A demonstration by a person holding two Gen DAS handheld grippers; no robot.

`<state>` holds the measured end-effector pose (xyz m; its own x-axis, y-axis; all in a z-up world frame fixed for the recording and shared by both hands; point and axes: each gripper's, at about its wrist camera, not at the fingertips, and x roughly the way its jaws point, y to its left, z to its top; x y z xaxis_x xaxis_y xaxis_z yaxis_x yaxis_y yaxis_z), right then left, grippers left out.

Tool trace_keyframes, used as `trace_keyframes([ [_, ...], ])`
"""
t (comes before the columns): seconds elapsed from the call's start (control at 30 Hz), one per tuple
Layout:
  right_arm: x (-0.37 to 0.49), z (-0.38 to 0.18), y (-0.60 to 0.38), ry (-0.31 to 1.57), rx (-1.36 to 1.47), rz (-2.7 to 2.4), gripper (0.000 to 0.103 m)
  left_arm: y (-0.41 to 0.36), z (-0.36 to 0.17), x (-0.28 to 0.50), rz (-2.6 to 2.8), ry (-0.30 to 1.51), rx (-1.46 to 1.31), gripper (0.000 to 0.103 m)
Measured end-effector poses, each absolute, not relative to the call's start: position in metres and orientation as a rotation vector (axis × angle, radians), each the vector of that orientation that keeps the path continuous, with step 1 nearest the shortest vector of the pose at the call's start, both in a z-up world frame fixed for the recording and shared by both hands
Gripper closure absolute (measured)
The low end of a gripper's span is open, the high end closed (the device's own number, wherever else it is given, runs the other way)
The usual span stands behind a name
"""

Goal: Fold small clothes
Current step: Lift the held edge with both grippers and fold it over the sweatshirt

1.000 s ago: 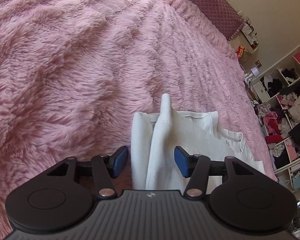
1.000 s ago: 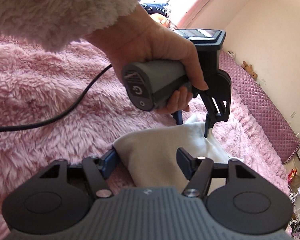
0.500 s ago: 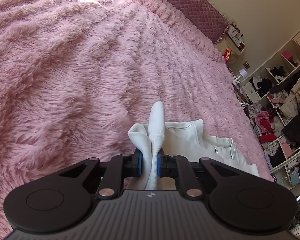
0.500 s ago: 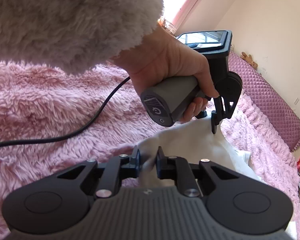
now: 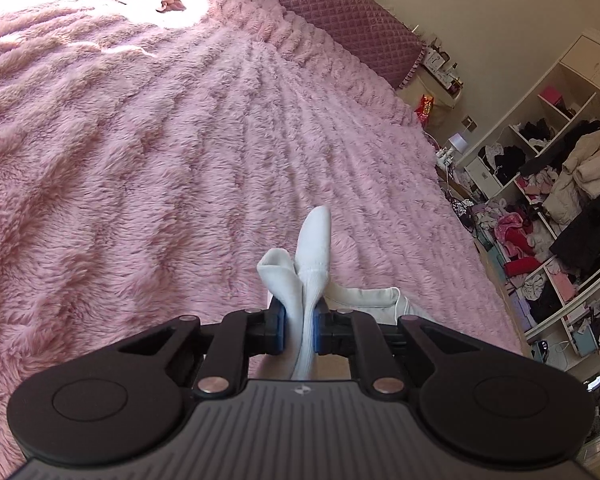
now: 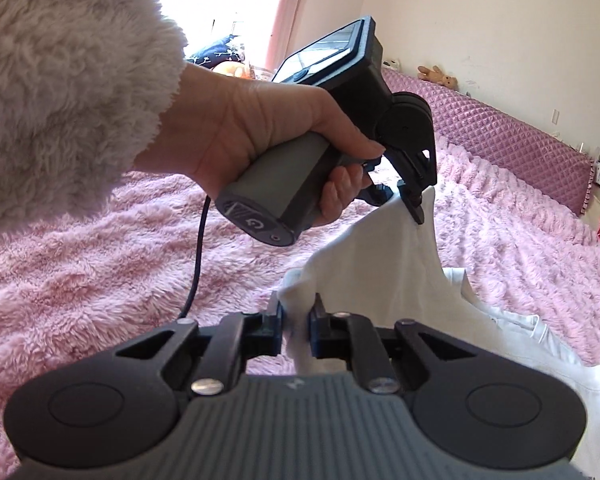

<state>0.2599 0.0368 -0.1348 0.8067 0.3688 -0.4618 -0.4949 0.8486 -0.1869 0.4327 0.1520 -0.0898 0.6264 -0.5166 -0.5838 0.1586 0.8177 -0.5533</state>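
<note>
White garment [image 6: 384,280] is being held up off the bed [image 5: 140,160], clamped by left gripper [image 5: 299,330] and right gripper [image 6: 296,330] both.

We see a white garment [image 5: 308,280], plain, on a fluffy pink blanket [image 5: 140,160]. Grippers are black with blue pads [image 5: 281,330]; grey ribbed housing. Quilted mauve headboard [image 5: 332,12], diamond pattern. Cream fuzzy sleeve [image 6: 60,80], grey handle [image 6: 276,196], black cable [image 6: 198,264].
</note>
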Motion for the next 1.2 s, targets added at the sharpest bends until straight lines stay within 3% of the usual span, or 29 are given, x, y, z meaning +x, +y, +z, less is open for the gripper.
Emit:
trace_keyframes([
  [0.6, 0.238, -0.091, -0.105, 0.388, -0.060, 0.220, 0.097, -0.003, -0.042, 0.441, -0.478, 0.814, -0.346, 0.090],
  [1.2, 0.234, -0.125, -0.270, 0.452, 0.212, -0.072, 0.098, -0.167, -0.073, 0.439, -0.507, 0.853, -0.147, 0.090],
])
